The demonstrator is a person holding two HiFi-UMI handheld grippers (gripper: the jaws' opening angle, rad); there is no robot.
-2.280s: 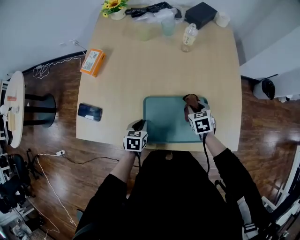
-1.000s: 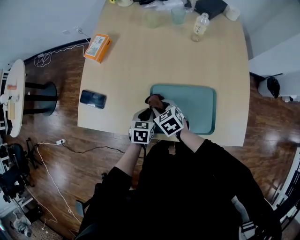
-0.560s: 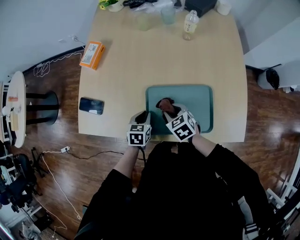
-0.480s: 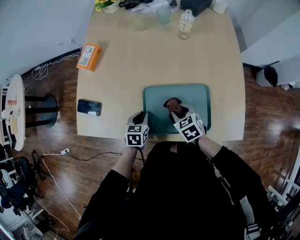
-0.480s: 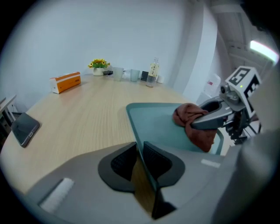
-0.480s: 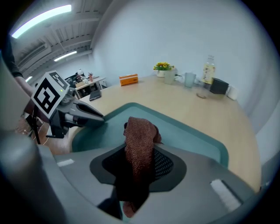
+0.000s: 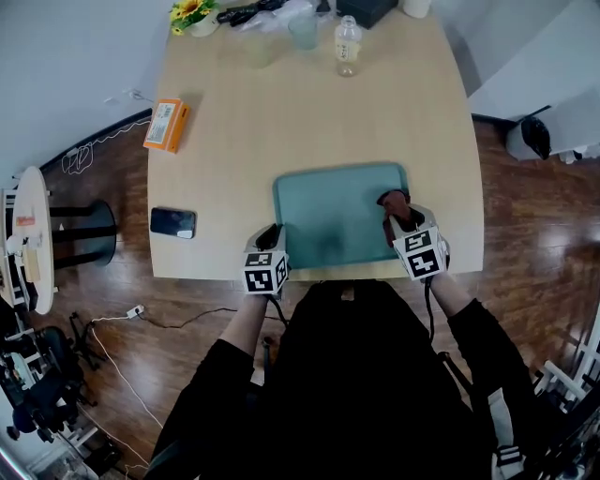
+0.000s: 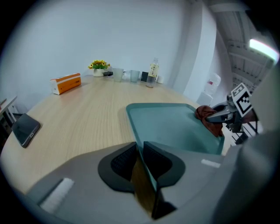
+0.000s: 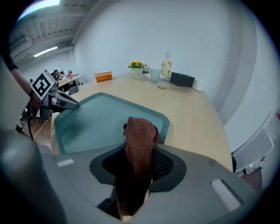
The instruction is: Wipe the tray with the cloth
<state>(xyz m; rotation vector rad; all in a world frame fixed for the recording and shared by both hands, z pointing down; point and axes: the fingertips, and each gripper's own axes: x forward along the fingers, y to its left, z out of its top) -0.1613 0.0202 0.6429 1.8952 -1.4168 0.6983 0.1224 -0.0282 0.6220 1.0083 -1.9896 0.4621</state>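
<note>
Tray (image 7: 328, 220) wipe under way: rim pinched in left tool (image 7: 269, 232), cloth (image 7: 393, 198) clamped in right tool (image 7: 397, 218). Next, drag leftward, pressing down.

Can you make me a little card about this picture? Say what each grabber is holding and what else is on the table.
tray: teal, flat on the table, at its near edge
cloth: reddish brown, bunched, at the tray's right end
left gripper: jaws shut on the tray's near left rim
right gripper: jaws shut on the cloth
also on the table: phone, orange box, bottle, flowers
</note>
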